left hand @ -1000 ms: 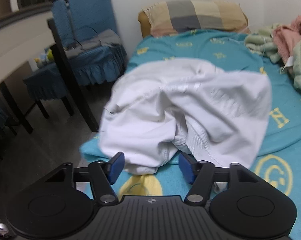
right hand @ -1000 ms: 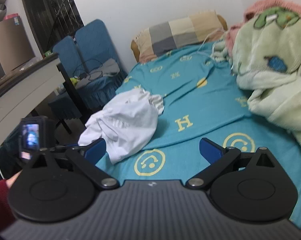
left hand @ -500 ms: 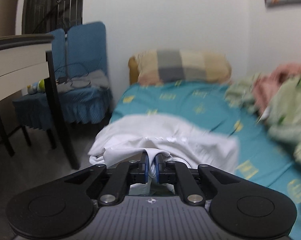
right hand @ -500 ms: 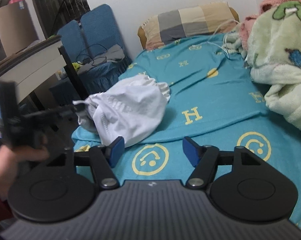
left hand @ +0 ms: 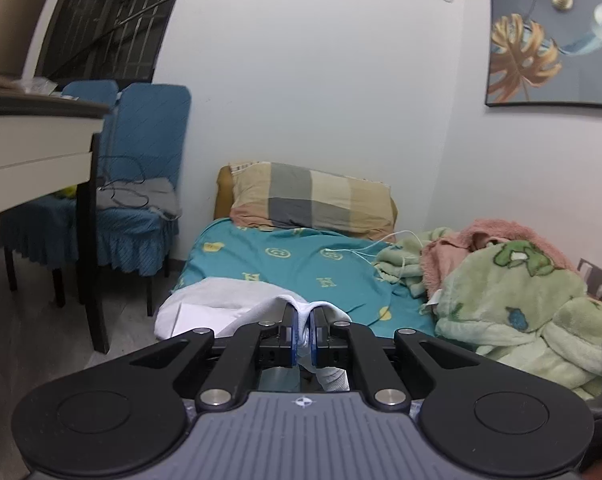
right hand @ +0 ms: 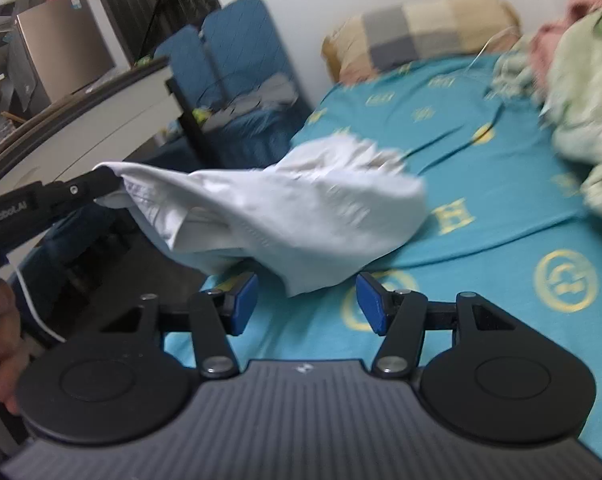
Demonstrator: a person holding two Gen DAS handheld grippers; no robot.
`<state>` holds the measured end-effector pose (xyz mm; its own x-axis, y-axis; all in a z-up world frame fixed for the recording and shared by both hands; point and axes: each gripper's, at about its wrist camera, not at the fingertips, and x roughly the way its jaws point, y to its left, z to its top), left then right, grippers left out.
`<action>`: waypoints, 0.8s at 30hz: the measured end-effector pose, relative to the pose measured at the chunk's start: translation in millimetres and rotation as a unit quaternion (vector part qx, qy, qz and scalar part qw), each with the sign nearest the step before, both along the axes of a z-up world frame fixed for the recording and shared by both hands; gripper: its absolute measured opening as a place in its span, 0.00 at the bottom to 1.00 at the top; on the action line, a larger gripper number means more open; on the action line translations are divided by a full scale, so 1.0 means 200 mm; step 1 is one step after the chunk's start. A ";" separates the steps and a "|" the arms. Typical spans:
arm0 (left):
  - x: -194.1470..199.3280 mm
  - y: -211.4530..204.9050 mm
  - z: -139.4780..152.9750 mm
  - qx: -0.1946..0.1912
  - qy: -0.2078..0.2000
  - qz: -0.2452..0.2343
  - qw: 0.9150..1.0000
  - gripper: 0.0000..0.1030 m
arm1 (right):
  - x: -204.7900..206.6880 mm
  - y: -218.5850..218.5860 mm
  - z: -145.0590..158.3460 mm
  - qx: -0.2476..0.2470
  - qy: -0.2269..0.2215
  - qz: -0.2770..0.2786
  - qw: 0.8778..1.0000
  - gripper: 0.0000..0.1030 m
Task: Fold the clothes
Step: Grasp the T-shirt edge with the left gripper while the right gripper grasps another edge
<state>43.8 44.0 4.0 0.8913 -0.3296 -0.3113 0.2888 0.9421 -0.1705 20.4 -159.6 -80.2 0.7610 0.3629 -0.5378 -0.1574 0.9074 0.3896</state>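
Observation:
A white garment (right hand: 301, 212) hangs stretched from the teal bed sheet (right hand: 481, 148) toward the left. My left gripper (left hand: 304, 338) is shut on an edge of the white garment (left hand: 221, 308); it shows in the right wrist view (right hand: 105, 182) lifting that edge off the bed's near corner. My right gripper (right hand: 307, 304) is open and empty, just in front of the garment's hanging lower fold.
A checked pillow (left hand: 313, 200) lies at the head of the bed. A green and pink blanket heap (left hand: 513, 288) fills the right side. Blue chairs (left hand: 141, 200) and a white table (left hand: 33, 148) stand left of the bed. A white cable (left hand: 365, 248) lies on the sheet.
My left gripper closed on the garment's edge and lifted it up and left off the bed. My right gripper moved in closer to the garment and narrowed a little.

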 end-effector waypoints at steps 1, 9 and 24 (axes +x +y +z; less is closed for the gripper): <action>0.01 0.02 0.00 -0.009 0.001 0.003 1.000 0.06 | 0.01 0.02 0.00 0.004 0.005 0.006 1.000 0.57; 0.14 0.17 -0.09 -0.045 0.033 0.041 0.998 0.06 | 0.31 0.23 -0.23 -0.040 0.018 -0.006 0.999 0.56; 0.37 0.15 -0.29 -0.008 0.116 0.044 0.992 0.07 | 0.31 -0.03 -0.09 -0.019 0.029 -0.059 0.998 0.06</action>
<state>117.7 74.4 -53.7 0.8221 -0.2611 -0.5060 0.1578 0.9583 -0.2381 82.8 -166.4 -97.7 0.7640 0.2516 -0.5941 -0.0274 0.9327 0.3597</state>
